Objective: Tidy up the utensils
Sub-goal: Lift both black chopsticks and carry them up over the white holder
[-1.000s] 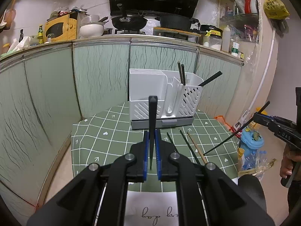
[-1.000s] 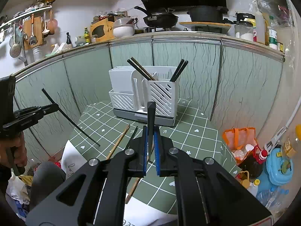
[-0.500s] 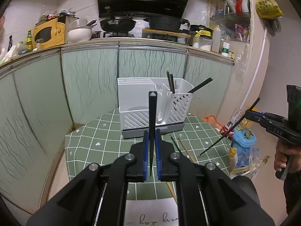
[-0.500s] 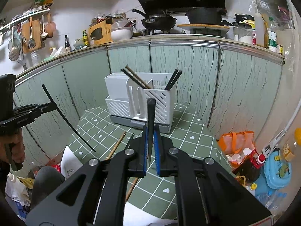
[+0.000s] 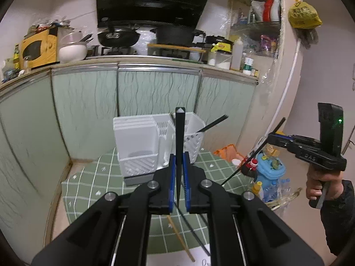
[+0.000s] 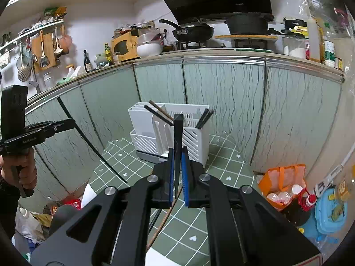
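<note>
A white utensil rack [image 5: 155, 141] stands at the far side of a small table with a green checked cloth [image 5: 93, 181]; it also shows in the right wrist view [image 6: 184, 130] with several chopsticks in its slotted holder. My left gripper [image 5: 178, 177] is shut on a black chopstick [image 5: 179, 137], held upright, high above the table. My right gripper [image 6: 176, 173] is shut on another black chopstick [image 6: 178, 137], also raised. A brown chopstick [image 5: 179, 237] and a black one [image 5: 195, 232] lie on the cloth.
Green cabinet fronts [image 5: 155, 88] curve behind the table under a cluttered counter. Right of the table on the floor are an orange bag [image 6: 284, 179], bottles and a blue container [image 6: 330, 212]. A white sheet [image 6: 88, 195] lies at the table's near edge.
Both grippers have risen and pulled back from the table with their chopsticks; the rack looks smaller and lower in both views. The grips have not changed.
</note>
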Tool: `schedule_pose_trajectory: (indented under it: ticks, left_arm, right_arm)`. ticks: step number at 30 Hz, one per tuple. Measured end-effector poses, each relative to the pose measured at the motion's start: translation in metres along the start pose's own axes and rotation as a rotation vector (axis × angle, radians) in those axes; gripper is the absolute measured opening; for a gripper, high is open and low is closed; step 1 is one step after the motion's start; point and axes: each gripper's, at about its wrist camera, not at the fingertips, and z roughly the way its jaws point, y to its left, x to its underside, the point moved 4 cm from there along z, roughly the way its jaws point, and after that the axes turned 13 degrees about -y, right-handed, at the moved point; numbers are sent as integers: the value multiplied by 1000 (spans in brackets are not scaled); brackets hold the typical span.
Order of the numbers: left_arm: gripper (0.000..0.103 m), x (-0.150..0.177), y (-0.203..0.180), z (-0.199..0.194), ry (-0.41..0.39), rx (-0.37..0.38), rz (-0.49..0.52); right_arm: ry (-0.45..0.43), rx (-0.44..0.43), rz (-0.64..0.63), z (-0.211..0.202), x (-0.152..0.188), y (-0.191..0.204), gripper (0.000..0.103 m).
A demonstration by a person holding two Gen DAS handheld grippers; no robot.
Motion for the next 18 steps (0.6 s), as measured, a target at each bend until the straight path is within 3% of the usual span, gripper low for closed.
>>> schedule_pose_trajectory:
  ticks: [6, 18]
  left_arm:
    - [8, -22, -6, 17, -13, 75, -16]
    - [8, -67, -17, 62, -44, 112, 17]
  right_arm:
    - [-22, -11, -1, 9, -28, -5, 6]
    - [-68, -44, 6, 33, -82, -15, 6]
